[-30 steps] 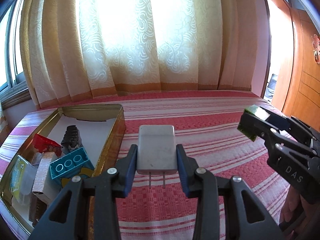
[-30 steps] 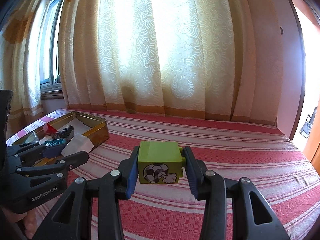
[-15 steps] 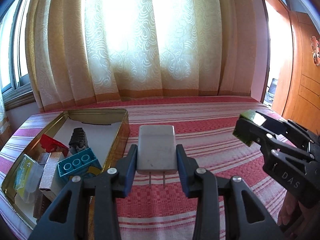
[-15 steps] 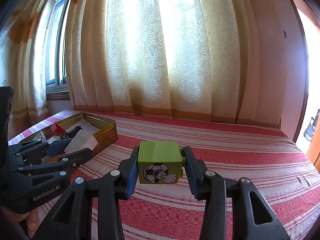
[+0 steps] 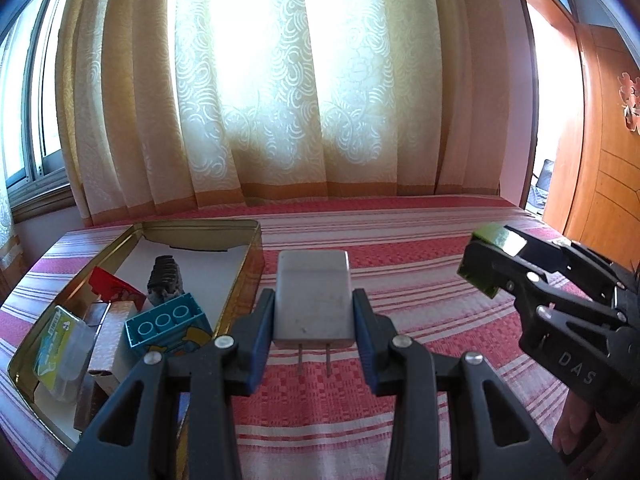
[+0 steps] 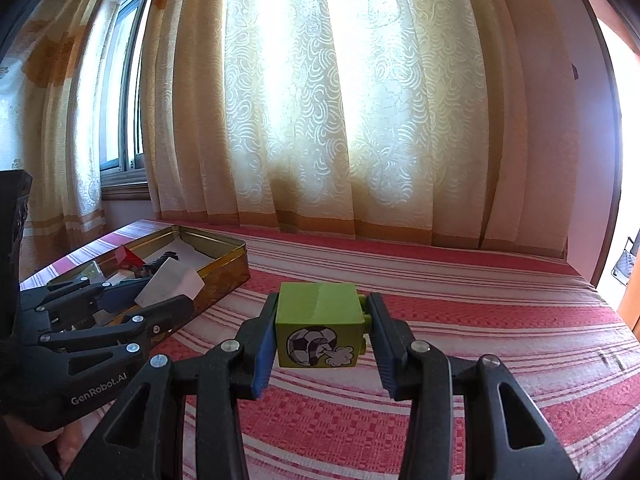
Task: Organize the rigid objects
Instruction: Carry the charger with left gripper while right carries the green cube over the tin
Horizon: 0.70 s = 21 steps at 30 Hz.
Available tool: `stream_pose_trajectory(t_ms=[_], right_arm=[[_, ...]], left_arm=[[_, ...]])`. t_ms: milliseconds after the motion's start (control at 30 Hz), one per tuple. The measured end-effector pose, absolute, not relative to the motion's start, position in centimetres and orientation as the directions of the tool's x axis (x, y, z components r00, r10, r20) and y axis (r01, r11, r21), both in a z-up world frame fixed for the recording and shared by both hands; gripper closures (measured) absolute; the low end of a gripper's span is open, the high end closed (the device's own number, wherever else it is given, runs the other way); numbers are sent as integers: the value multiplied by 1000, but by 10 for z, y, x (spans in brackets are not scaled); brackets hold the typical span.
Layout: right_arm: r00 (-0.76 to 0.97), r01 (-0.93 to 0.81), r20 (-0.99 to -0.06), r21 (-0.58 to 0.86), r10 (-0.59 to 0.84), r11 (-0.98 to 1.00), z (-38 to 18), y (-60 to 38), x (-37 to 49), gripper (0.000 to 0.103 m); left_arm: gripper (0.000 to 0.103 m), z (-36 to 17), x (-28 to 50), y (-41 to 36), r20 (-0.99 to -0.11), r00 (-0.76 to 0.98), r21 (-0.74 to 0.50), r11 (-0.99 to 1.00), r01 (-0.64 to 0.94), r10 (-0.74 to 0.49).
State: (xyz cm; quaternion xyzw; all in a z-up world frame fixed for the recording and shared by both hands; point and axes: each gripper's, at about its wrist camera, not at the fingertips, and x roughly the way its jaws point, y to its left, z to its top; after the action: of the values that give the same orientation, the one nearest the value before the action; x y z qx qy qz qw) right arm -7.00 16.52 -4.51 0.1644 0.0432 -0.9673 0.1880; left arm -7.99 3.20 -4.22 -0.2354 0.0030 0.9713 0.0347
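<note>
My left gripper (image 5: 313, 320) is shut on a white plug adapter (image 5: 313, 294), its two prongs pointing back at the camera, held above the red striped bedspread just right of a gold tin box (image 5: 256, 248). In the right wrist view my right gripper (image 6: 320, 330) is shut on a green toy block (image 6: 318, 322) with a football picture. That green block (image 5: 486, 258) and right gripper (image 5: 488, 264) also show at the right of the left wrist view. The left gripper (image 6: 168, 292) with the white adapter (image 6: 170, 284) appears at left, over the tin (image 6: 224, 272).
Inside the tin lie a teal toy block (image 5: 168, 326), a red piece (image 5: 114, 286), a dark ridged object (image 5: 166, 280), a small yellow packet (image 5: 60, 338) and a brown box (image 5: 106, 332). Curtains hang behind the bed. A wooden wardrobe (image 5: 608, 168) stands at the right.
Both views have tilted slightly upward, so the bed and tin sit lower in frame. Both grips are unchanged.
</note>
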Motion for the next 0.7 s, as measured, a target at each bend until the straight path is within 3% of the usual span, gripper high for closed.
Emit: stream_pose_trajectory(t_ms=[700], right_arm=[[-865, 409, -329, -20, -380, -912, -46, 149, -56, 58]], left_arm=[[66, -40, -64, 19, -429, -900, -25, -997, -67, 71]])
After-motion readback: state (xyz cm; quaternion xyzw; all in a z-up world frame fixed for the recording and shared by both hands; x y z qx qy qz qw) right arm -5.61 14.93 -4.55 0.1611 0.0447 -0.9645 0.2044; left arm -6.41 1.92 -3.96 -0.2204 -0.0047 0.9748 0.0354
